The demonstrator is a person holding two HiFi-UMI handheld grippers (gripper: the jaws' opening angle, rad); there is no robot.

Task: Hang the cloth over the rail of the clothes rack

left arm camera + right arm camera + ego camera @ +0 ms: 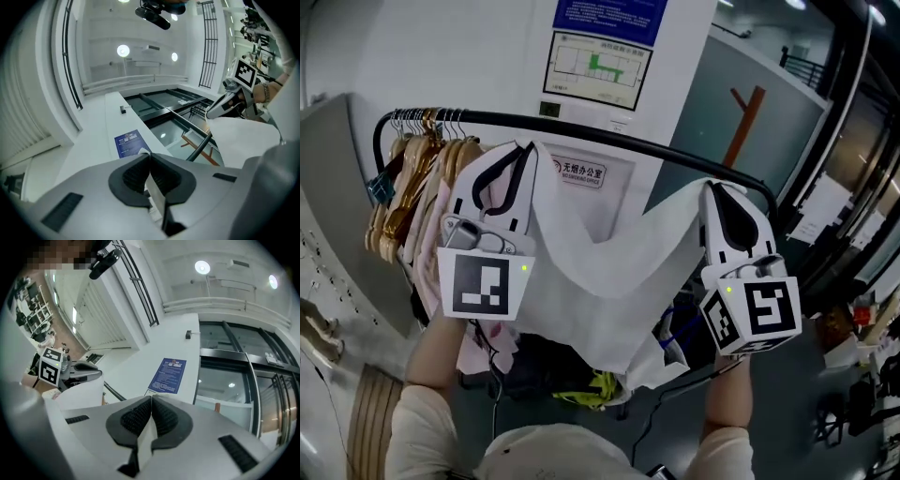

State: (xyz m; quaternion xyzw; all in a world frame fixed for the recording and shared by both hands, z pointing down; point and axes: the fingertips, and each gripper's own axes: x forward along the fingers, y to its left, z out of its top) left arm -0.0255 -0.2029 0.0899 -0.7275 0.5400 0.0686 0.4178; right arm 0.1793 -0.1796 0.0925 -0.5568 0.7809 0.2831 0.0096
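A white cloth (609, 281) hangs spread between my two grippers, sagging in the middle, just in front of the black rail (609, 141) of the clothes rack. My left gripper (521, 148) is shut on the cloth's upper left corner, right at the rail's height. My right gripper (709, 187) is shut on the upper right corner, beside the rail's right stretch. In the left gripper view a thin strip of cloth (157, 199) is pinched between the dark pads, and the rail (199, 147) runs off to the right. The right gripper view shows cloth (146, 439) between its pads too.
Wooden hangers (408, 178) with pale garments crowd the rail's left end. Dark and yellow clothes (581, 380) lie piled below the cloth. A white wall with posted notices (598, 66) stands behind the rack. A grey panel and glass lie to the right.
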